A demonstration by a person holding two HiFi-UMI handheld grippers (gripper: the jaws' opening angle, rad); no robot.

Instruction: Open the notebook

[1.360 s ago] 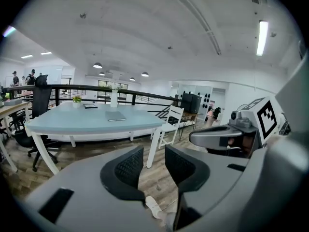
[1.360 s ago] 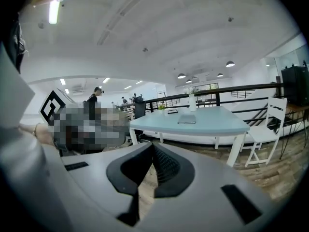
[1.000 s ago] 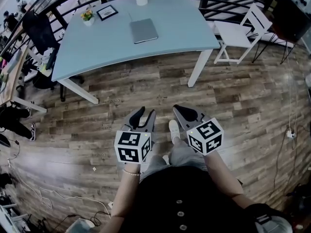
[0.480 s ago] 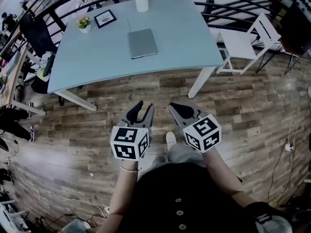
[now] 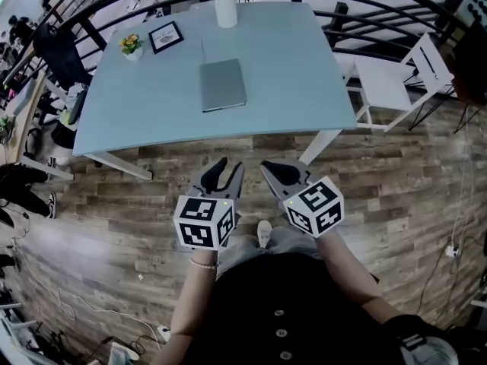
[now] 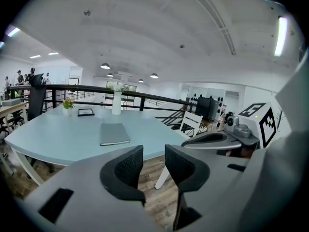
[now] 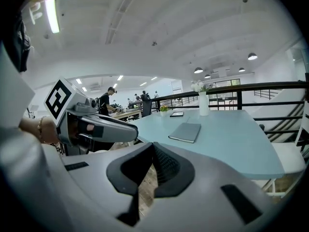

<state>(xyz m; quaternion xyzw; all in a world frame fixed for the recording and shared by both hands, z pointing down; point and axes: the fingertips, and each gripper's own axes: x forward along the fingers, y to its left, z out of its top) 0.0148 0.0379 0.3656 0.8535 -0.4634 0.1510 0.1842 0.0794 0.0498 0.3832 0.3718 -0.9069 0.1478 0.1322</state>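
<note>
A closed grey notebook (image 5: pixel 222 85) lies flat near the middle of the light blue table (image 5: pixel 304 90); it also shows as the notebook (image 6: pixel 114 133) in the left gripper view and the notebook (image 7: pixel 185 132) in the right gripper view. Both grippers hover over the wooden floor, short of the table's near edge. My left gripper (image 5: pixel 225 173) is open with nothing between its jaws, seen close as the left gripper (image 6: pixel 153 152). My right gripper (image 5: pixel 280 172) has its tips together and holds nothing, as the right gripper (image 7: pixel 152 145) shows.
A white vase (image 5: pixel 225 6), a small picture frame (image 5: pixel 166 36) and a flower pot (image 5: pixel 132 46) stand at the table's far side. A white chair (image 5: pixel 396 78) is at the right, a dark railing (image 5: pixel 365 10) behind the table, desks and people far left.
The table and notebook have come nearer and sit lower in the head view as the person walks toward them. Both grippers moved forward together, jaws unchanged.
</note>
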